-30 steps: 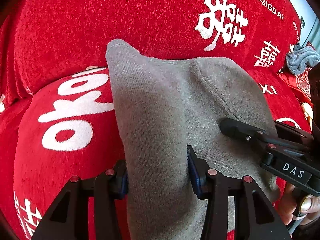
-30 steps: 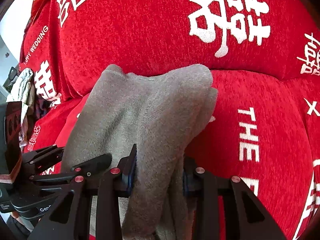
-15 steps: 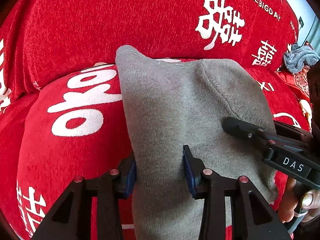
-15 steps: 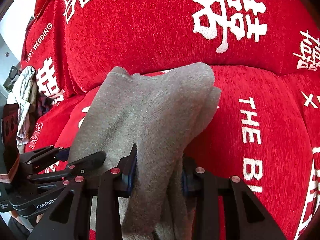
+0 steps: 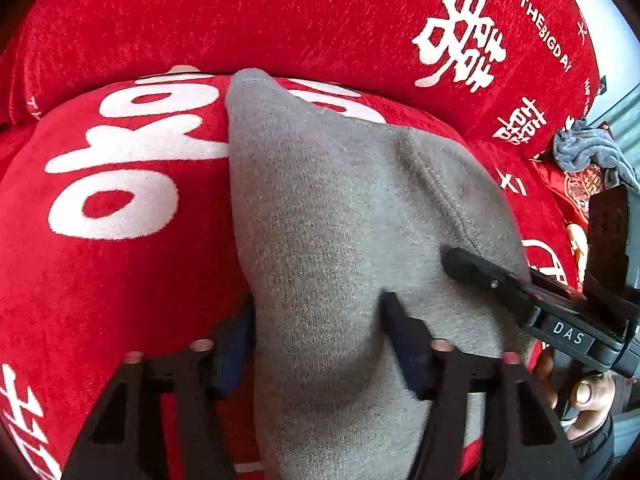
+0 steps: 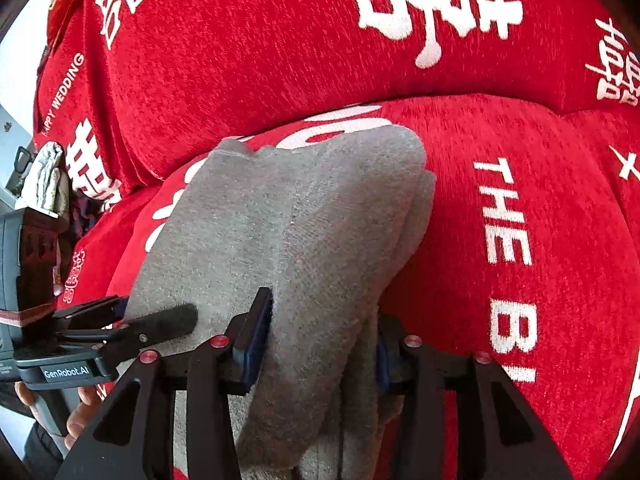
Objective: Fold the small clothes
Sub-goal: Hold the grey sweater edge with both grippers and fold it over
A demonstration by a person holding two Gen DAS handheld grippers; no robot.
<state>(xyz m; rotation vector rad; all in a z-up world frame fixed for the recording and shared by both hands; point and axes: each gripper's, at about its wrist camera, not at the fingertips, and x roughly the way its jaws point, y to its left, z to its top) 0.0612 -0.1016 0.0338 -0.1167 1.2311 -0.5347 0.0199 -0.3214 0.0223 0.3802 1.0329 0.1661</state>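
A grey knitted garment [image 5: 340, 220] lies folded lengthwise on the red sofa seat [image 5: 120, 280], its far end toward the backrest. My left gripper [image 5: 318, 332] straddles its near left part. The jaws are opening, and the cloth still fills the gap between them but looks slack. In the right wrist view the same garment [image 6: 300, 220] runs between the pads of my right gripper [image 6: 320, 332], whose jaws are opening as well. Each gripper shows in the other's view: the right one [image 5: 492, 276] over the garment's right edge, the left one [image 6: 154, 312] at its left edge.
The sofa backrest [image 6: 280, 40], red with white lettering, rises just behind the garment. A crumpled grey cloth [image 5: 588, 152] sits at the far right end, a pale cloth [image 6: 48, 176] at the far left. A person's hand [image 5: 588, 400] grips the right handle.
Both grippers have come down and back toward the seat's front, so the garment's far end now lies short of the backrest. Both pairs of jaws stand wider, and the pinched fold has loosened.
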